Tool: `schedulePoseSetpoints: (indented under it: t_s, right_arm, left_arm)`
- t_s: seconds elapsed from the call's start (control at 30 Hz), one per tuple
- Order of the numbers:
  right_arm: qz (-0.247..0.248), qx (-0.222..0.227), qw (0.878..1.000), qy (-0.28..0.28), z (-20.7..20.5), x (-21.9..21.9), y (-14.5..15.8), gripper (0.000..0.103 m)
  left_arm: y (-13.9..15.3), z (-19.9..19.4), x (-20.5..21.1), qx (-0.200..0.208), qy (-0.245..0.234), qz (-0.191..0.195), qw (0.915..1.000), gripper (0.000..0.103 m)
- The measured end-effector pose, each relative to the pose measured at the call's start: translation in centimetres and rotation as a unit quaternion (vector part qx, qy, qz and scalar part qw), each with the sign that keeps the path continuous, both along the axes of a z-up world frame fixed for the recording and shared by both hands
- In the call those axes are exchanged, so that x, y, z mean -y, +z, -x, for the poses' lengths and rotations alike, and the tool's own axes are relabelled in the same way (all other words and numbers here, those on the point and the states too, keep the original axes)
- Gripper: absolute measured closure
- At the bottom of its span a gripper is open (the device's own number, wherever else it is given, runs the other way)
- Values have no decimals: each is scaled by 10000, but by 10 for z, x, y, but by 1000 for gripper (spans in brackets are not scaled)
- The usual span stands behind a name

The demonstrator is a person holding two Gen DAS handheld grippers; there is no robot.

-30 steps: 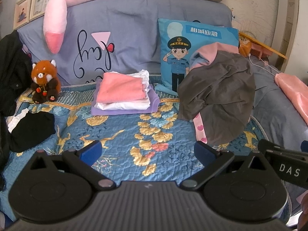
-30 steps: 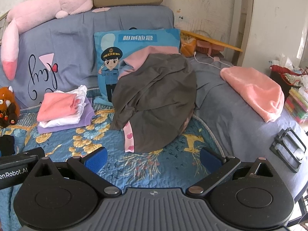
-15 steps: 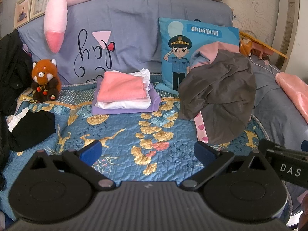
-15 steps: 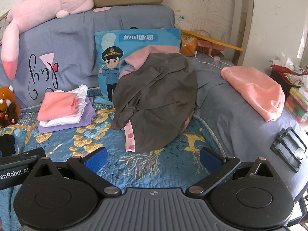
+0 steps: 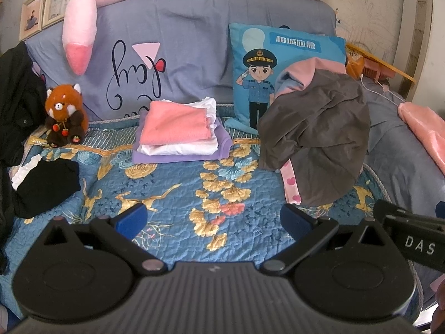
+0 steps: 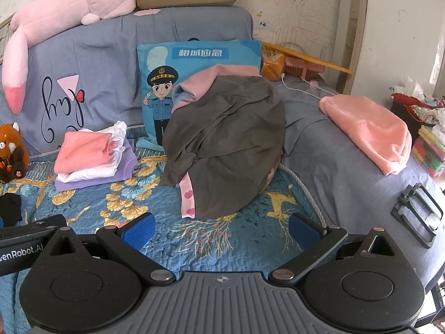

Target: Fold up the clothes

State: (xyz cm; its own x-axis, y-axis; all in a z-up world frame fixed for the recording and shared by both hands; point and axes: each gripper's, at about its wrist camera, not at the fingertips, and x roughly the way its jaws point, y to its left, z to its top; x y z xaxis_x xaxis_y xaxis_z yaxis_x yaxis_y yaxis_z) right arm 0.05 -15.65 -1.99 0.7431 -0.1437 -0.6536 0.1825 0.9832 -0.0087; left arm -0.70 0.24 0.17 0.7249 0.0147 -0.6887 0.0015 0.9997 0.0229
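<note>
Two handheld grippers hover low over a blue quilted bedspread (image 5: 172,192) printed with gold leaves and deer. The left gripper (image 5: 213,218) has its blue-padded jaws spread wide with nothing between them. The right gripper (image 6: 221,229) is likewise wide apart and empty; its black body also shows at 4 o'clock in the left wrist view.

In the left wrist view, a rumpled heap of unfolded clothes (image 5: 317,136), topped by a dark grey garment, sits at 2 o'clock. A pale pink cloth pokes out at the heap's top, and a pink strip with heart prints (image 5: 290,183) hangs from its lower edge onto the bedspread. In the right wrist view the same heap lies straight ahead at 12 o'clock.

A neat stack of folded clothes (image 5: 178,133), coral pink on white on lilac, rests at 11 o'clock in the left wrist view, apart from the heap. Behind the heap stands a blue cushion with a cartoon officer in uniform (image 5: 258,83). A small red panda plush toy (image 5: 64,114) sits at 10 o'clock, and a folded black garment with a white ruffled edge (image 5: 44,186) lies at 9 o'clock. In the right wrist view, a fluffy coral pink blanket (image 6: 372,130) lies at 2 o'clock on grey bedding.
</note>
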Motion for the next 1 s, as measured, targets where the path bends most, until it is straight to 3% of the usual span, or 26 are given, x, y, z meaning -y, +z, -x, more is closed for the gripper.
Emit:
schedulePoseSetpoints:
  t_s: [0.7, 1.0]
  right_arm:
    - [14, -28, 10000, 8, -4, -1, -3, 0]
    - [-16, -293, 9996, -35, -20, 5, -27, 0]
  left_arm:
    - [-7, -3, 2, -54, -34, -23, 10000, 0]
    - [-32, -22, 5, -302, -10, -62, 9995, 0]
